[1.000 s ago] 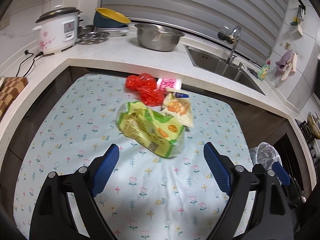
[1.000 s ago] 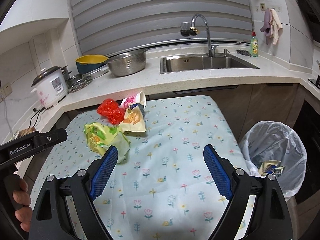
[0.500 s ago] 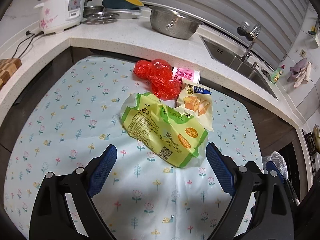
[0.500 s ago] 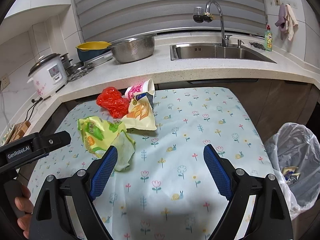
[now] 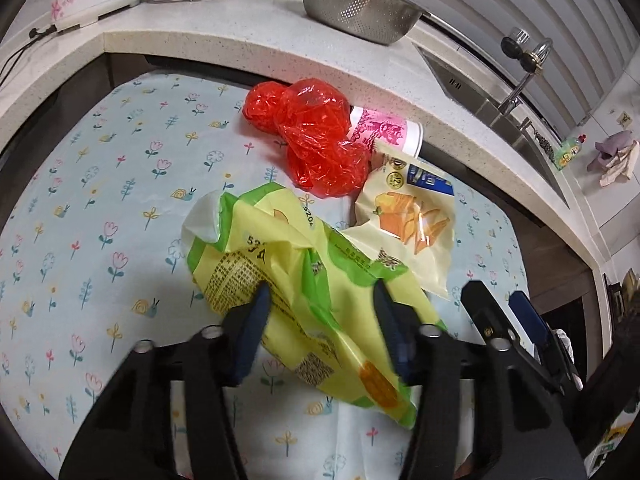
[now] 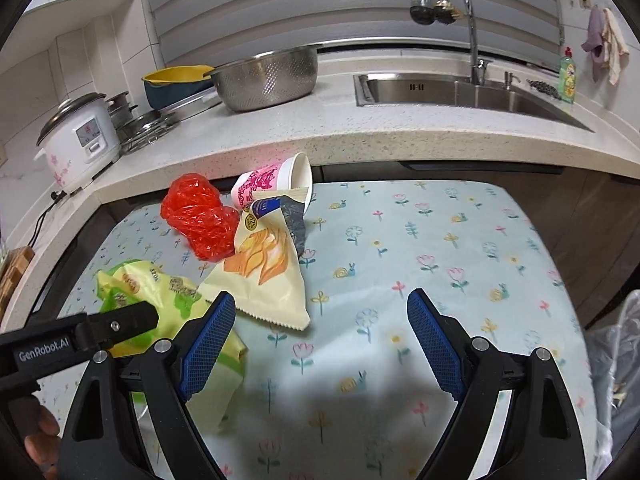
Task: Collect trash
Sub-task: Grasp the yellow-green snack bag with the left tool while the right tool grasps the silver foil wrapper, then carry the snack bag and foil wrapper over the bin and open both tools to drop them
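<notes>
Left tongs [image 5: 320,312] closing around the crinkly yellow-green plastic snack bag [image 5: 296,280] on the flower-print bench [image 5: 100,220], right tongs [image 6: 320,328] spread wide apart, holding nothing.

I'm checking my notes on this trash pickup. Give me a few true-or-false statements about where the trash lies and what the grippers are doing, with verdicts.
1. The green-yellow bag lies between the left gripper's closing jaws. True.
2. The right gripper is shut on the chip bag. False: its jaws stand wide open with only tablecloth between them; the chip bag lies ahead, nearer its left finger.
3. The paper cup stands upright. False: it lies on its side, its mouth towards the sink side.
4. The red plastic bag lies next to the cup. True.
5. The colander sits on the tablecloth. False: it sits on the counter.
</notes>
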Tool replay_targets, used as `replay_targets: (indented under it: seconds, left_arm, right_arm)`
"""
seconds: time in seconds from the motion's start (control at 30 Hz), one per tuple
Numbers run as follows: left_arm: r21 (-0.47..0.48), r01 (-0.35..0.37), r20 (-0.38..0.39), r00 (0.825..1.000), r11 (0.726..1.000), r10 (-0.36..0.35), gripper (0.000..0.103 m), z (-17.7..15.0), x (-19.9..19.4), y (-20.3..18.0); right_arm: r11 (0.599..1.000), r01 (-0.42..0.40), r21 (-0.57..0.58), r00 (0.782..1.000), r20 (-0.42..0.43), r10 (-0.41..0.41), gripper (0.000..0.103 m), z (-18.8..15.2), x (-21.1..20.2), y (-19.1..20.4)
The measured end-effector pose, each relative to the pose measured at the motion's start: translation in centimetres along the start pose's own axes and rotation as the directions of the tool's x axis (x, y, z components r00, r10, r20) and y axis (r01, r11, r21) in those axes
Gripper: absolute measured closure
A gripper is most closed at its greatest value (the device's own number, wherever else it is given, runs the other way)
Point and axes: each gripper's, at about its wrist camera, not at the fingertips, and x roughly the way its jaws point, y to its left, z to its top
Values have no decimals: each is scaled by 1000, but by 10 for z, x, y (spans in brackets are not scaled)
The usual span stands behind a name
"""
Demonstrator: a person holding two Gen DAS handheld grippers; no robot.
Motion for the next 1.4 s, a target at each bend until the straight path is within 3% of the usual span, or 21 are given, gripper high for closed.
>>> replay_targets:
  seconds: [0.07,0.2,0.3,0.37,0.4,0.47,0.5,0.9,1.4]
  left_arm:
    - [2,1,-4,1000,1000,-1,76,3,5,4]
    - [13,-7,16,1000,1000,7,92,9,7,12]
    - [13,-5,26,1000,1000,4,94,13,8,15]
    - [19,-18,39,999,1000,17,94,15,8,15]
    - [20,-21,42,999,1000,20,94,15,8,16]
    - [19,-21,42,999,1000,20,94,17,7,16]
    - [19,-22,44,999,1000,21,94,17,6,16]
    - [61,8,75,997,998,-13,94,5,-33,-16]
    - [217,110,82,988,970,-130,94,-51,-94,-124]
  right_arm:
    - [1000,-16,4,1000,-7,16,22,4,12,1]
    - [999,-44,0,998,-33,44,34,9,34,6]
    - [998,-66,1,997,-46,66,46,11,47,11]
    - [997,-80,-5,995,-63,79,66,11,55,15]
    - [996,-87,-5,994,-73,86,71,11,57,16]
    - [995,-96,-8,992,-84,95,96,9,58,19]
    - [995,-99,-8,992,-78,98,99,9,55,19]
    - [998,-67,9,998,-2,67,102,6,-18,-6]
    - [995,28,91,995,95,-37,102,-16,-141,-86]
